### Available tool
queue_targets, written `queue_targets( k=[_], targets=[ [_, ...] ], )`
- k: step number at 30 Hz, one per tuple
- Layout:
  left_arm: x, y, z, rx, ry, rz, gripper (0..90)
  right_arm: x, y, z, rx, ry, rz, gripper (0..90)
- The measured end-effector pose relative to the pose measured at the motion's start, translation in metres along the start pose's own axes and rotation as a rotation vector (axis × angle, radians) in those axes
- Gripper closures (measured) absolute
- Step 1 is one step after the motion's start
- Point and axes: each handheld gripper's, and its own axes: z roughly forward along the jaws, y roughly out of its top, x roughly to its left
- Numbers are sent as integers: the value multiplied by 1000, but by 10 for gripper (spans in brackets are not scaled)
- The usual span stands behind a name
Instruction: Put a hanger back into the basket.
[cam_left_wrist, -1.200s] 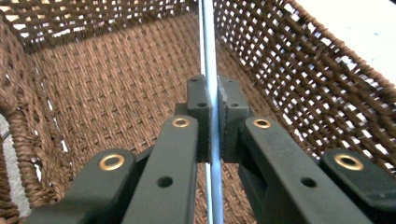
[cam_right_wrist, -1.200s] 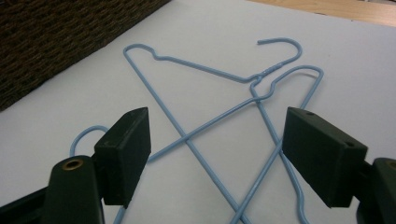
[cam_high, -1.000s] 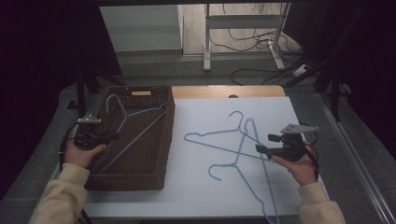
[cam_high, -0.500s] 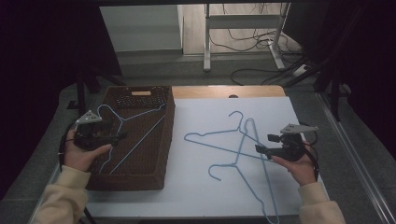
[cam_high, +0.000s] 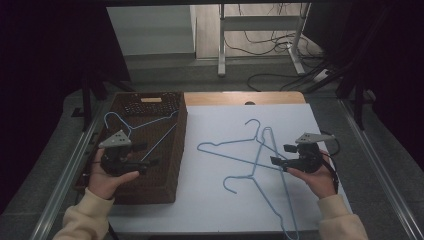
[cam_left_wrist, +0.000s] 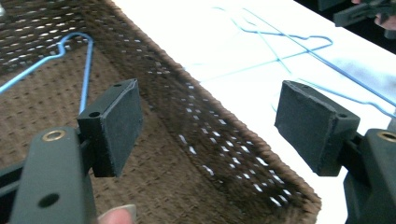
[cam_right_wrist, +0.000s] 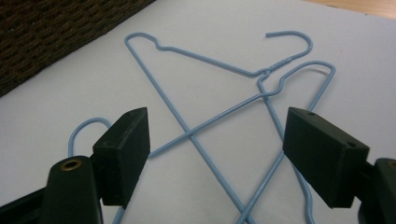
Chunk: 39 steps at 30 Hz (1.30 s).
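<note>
A brown woven basket (cam_high: 181, 135) stands at the left, and a blue wire hanger (cam_high: 150, 123) lies loose inside it. My left gripper (cam_high: 149, 154) hovers over the basket's near part. Its jaws have just been opening and nothing is between them. In the left gripper view the gripper (cam_left_wrist: 210, 126) looks across the basket wall (cam_left_wrist: 233, 158), with the hanger (cam_left_wrist: 87, 79) off to the left. Two more blue hangers (cam_high: 235, 157) (cam_high: 240, 176) lie crossed on the white tabletop. My right gripper (cam_high: 279, 155) stands open just right of them. In the right gripper view the gripper (cam_right_wrist: 217, 154) is above both hangers (cam_right_wrist: 205, 58) (cam_right_wrist: 215, 120).
The white tabletop (cam_high: 215, 200) is edged by metal rails (cam_high: 75, 165) on both sides. A wooden strip (cam_high: 240, 98) runs along its far edge. Beyond it, cables and a stand's legs (cam_high: 222, 60) rest on the floor.
My left gripper's jaws have spread wide, and the hand has shifted toward the near side and a little right. The hanger stays lying in the basket. The right hand has not moved.
</note>
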Motion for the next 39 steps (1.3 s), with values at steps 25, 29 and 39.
queue_targets(
  k=[25, 29, 39],
  targets=[
    [-16, 1, 13, 16, -2, 45, 232, 23, -3, -5, 3, 3, -53, 233],
    [-17, 1, 15, 16, -12, 43, 233, 24, -3, -4, 11, -2, -61, 234],
    [-21, 1, 20, 29, -33, 61, 234, 21, -5, 3, 28, -40, -23, 236]
  ],
)
